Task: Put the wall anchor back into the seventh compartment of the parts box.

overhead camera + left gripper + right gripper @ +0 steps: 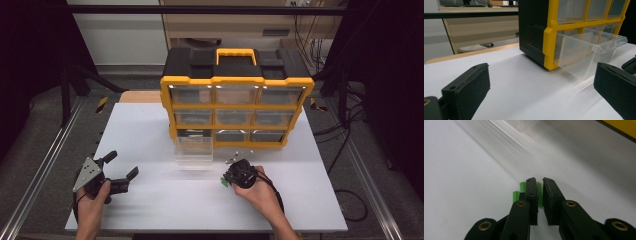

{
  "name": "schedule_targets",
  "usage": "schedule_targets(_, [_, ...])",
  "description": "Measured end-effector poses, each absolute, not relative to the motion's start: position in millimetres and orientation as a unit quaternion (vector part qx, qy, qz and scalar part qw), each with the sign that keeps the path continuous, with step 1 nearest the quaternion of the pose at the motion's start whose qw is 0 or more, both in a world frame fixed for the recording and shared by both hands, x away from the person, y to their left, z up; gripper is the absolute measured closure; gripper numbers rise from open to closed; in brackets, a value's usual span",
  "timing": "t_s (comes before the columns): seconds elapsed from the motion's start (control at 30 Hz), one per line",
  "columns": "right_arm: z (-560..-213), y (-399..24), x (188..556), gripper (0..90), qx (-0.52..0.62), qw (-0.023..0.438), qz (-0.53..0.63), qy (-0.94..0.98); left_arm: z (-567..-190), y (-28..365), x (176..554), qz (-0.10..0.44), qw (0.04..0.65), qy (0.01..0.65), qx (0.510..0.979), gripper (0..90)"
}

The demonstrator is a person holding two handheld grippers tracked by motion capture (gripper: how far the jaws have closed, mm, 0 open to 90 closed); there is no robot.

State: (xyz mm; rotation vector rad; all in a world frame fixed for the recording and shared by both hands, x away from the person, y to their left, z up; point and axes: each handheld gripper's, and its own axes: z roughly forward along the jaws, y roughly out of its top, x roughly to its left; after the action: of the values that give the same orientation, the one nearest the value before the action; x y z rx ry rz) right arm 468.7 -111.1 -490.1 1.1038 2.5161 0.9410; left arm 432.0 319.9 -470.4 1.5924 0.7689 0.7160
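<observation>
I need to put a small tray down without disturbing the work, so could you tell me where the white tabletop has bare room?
Free: the stretch between the left gripper and the right gripper, and the strip left of the yellow drawer organizer. Crowded: in front of the organizer, with the pulled-out clear drawer, small metal parts and a green piece at the right gripper.

We note a white table point(150, 130) standing on grey floor point(45, 115), with metal rails point(45, 165) along both sides. Beyond the tongs stand a pale wooden cabinet point(225, 25) and a white wall panel point(120, 35). Black cables point(350, 130) trail at the right; the corners are dark.
</observation>
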Motion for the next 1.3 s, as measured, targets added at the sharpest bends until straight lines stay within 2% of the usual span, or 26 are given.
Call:
schedule_targets(0.3, [-490.0,-111.1,467.2,84.2,0.378,0.121,0.324,0.859,-470.5,319.8,432.2,0.306,0.578,0.328,0.682,0.3])
schedule_targets(0.63, [-483.8,-126.5,465.4,84.2,0.387,0.126,0.399,0.822,-470.5,320.4,432.0,0.307,0.578,0.330,0.681,0.3])
schedule_targets(0.87, [-467.2,-130.2,459.7,84.2,0.375,0.145,0.459,0.792,-470.0,321.0,431.0,0.309,0.577,0.330,0.680,0.4])
schedule_targets(1.3, [-433.9,-128.3,459.2,84.2,0.363,0.164,0.495,0.772,-469.3,323.2,430.5,0.312,0.580,0.333,0.675,0.4])
